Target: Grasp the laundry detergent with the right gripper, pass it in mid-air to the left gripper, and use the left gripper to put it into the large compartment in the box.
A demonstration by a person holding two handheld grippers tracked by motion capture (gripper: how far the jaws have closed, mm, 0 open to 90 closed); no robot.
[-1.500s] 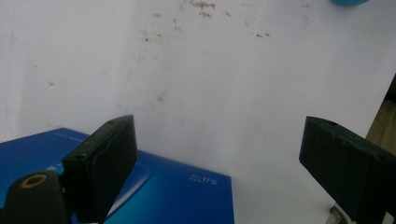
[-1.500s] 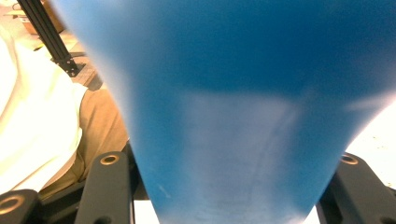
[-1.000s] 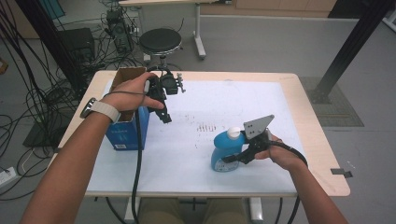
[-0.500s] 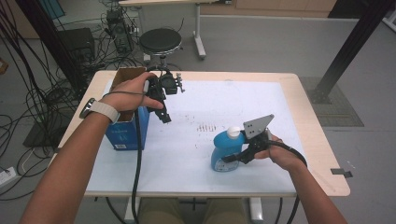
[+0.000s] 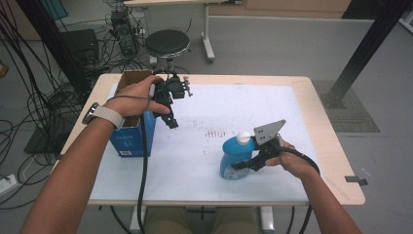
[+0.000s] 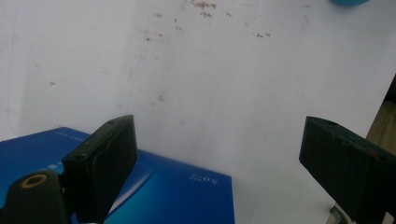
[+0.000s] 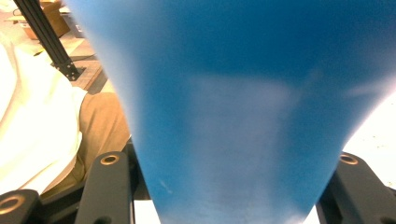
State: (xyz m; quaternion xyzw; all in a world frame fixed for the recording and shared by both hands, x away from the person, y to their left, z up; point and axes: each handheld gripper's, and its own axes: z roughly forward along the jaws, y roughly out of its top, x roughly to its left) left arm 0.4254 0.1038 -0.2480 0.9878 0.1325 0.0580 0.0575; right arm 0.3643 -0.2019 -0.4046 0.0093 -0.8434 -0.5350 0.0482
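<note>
Right tongs [image 5: 243, 165], held level, clamp the blue bottle [image 5: 234, 158]; left tongs [image 5: 171, 118] gape, angled down beside the blue box [image 5: 131, 141].

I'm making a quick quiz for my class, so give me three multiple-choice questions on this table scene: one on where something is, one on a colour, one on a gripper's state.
1. Where does the box stand?
A. at the table's left edge
B. at the table's right edge
C. on the stool

2. What colour is the bottle's cap?
A. red
B. white
C. black

3. What is the right gripper doing?
A. hanging open above the box
B. lying on the floor
C. gripping the bottle

Answers:
1. A, the high view shows the blue box under the left hand, at the left edge of the table.
2. B, a white cap tops the blue bottle.
3. C, the right gripper view shows the blue body wedged between both jaws, while the left gripper stands open beside the box.
</note>
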